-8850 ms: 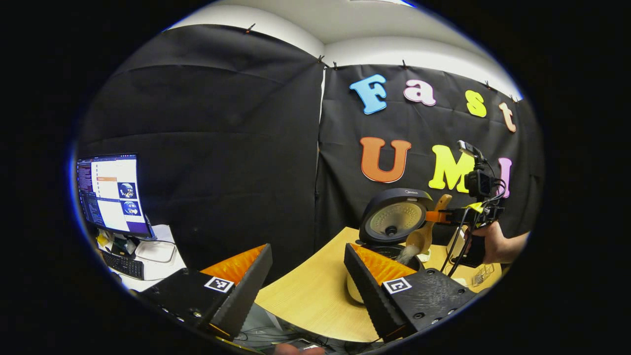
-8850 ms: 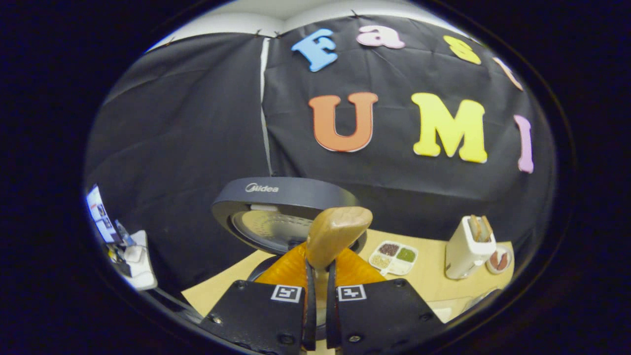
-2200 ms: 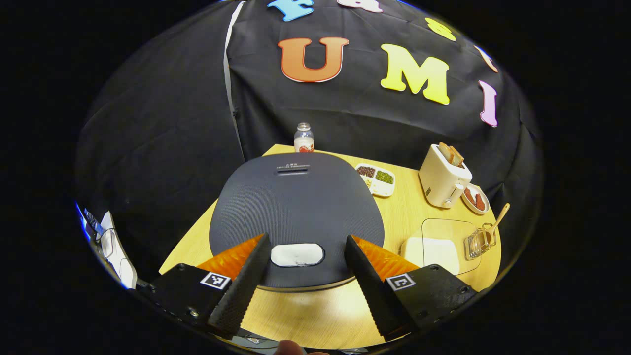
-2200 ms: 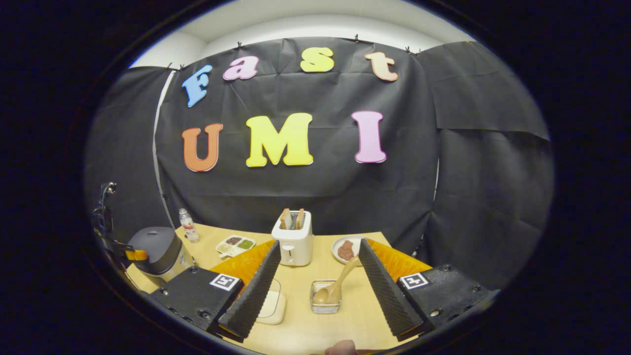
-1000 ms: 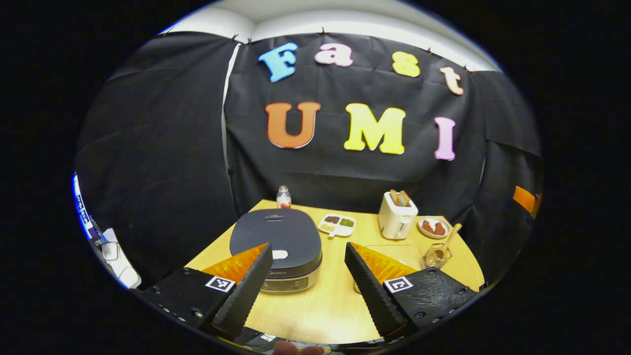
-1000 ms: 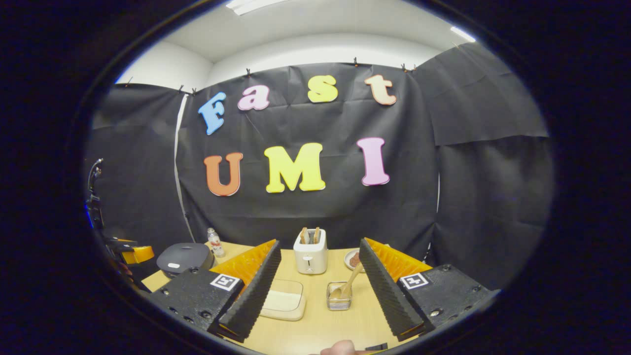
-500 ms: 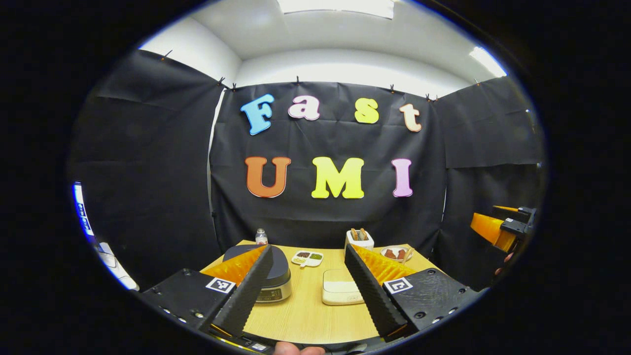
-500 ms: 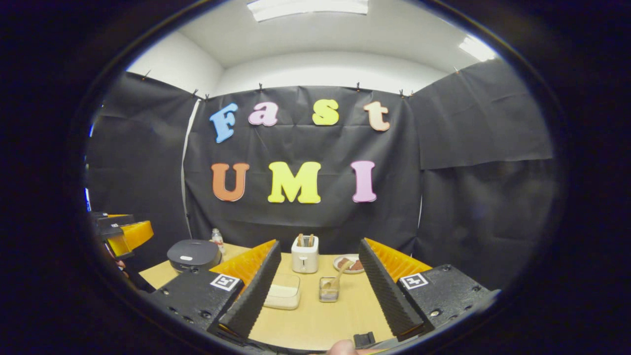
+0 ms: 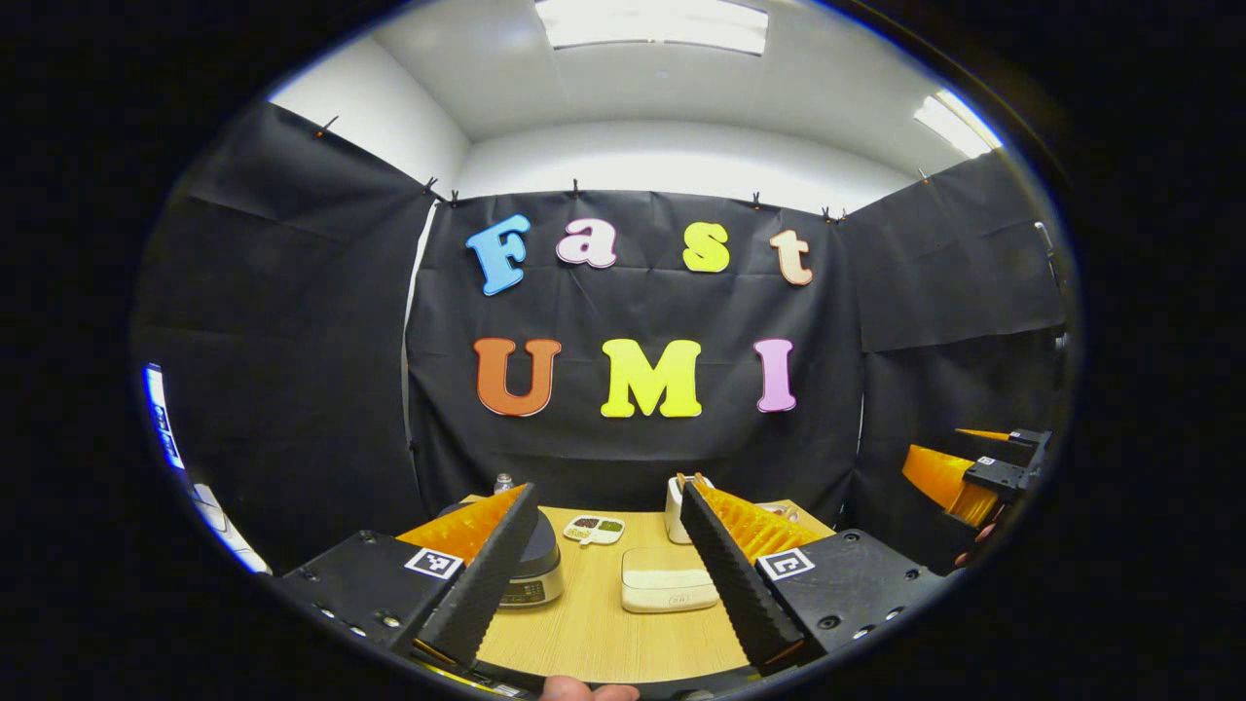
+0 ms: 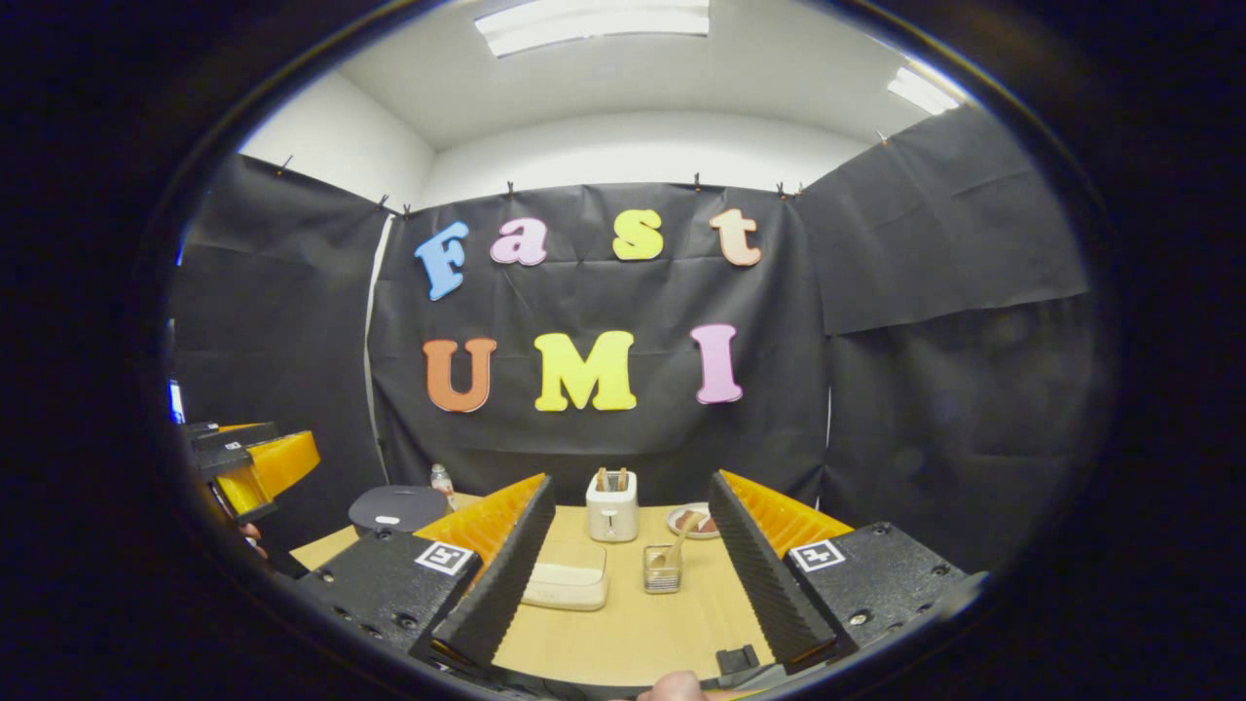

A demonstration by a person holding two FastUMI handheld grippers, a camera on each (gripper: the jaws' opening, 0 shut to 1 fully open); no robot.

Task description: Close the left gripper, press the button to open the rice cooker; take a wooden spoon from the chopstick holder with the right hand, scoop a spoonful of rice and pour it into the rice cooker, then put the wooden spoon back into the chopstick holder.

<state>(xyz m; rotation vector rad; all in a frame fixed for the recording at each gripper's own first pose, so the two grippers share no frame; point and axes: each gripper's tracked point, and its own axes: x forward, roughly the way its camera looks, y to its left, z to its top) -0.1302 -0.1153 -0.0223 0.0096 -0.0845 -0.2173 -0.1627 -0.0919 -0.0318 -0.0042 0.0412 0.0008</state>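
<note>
Above the table's (image 10: 633,623) near edge, both grippers' jaws gape empty; rice cooker (image 10: 397,508) apparently closed.

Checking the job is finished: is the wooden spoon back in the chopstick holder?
Yes. The wooden spoon stands tilted in the chopstick holder, with the right gripper open.

Left gripper (image 9: 605,555): black ribbed fingers backed in orange, black-and-white square marker on each base. Right gripper (image 10: 631,555): coloured alike.

Table (image 10: 662,623), seen between the fingers: pale wood grain.

Rice cooker (image 10: 397,508), left of the right gripper's left finger: dark grey lid, small white patch.

Toaster (image 10: 611,516), ahead: white.

Chopstick holder (image 10: 661,570): clear, with tan wooden spoon (image 10: 678,541).

Divided dish (image 9: 595,528): white, with dark, green and pale fillings.
</note>
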